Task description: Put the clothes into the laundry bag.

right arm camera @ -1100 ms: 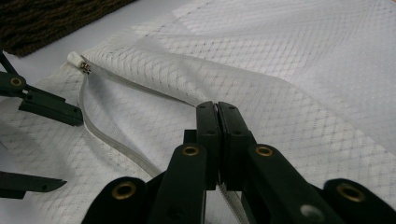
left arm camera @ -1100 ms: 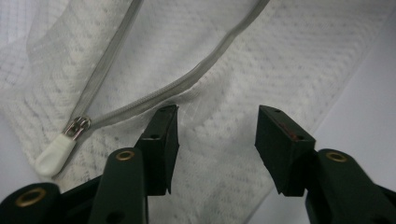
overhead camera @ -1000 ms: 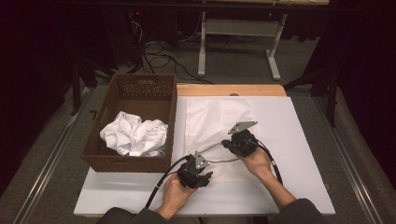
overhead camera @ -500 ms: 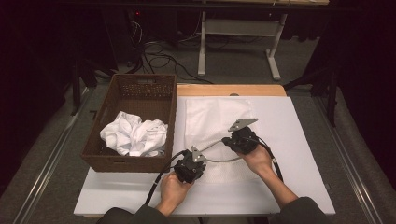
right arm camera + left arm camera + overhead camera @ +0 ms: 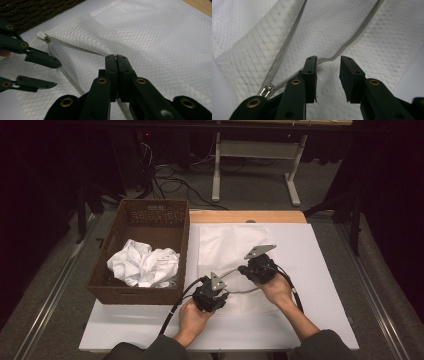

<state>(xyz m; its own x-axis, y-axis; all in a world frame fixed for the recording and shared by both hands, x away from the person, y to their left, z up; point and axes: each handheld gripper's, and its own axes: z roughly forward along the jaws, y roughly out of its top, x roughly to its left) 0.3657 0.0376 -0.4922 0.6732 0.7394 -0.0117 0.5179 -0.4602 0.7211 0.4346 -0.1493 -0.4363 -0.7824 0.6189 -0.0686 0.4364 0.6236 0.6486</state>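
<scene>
On the white counter (image 5: 320, 270), left tool (image 5: 328, 75) has just reopened, released astride the mesh bag's (image 5: 362, 37) zipper (image 5: 287, 50); right tool (image 5: 116, 75) stays clenched on the bag's edge.

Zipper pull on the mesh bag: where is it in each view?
High view: too small to make out; the mesh bag lies centre.
Left gripper view: zipper pull at lower left, beside the left jaw.
Right gripper view: its white end at upper left.
Shared landmark: the grey zipper tape.
</scene>
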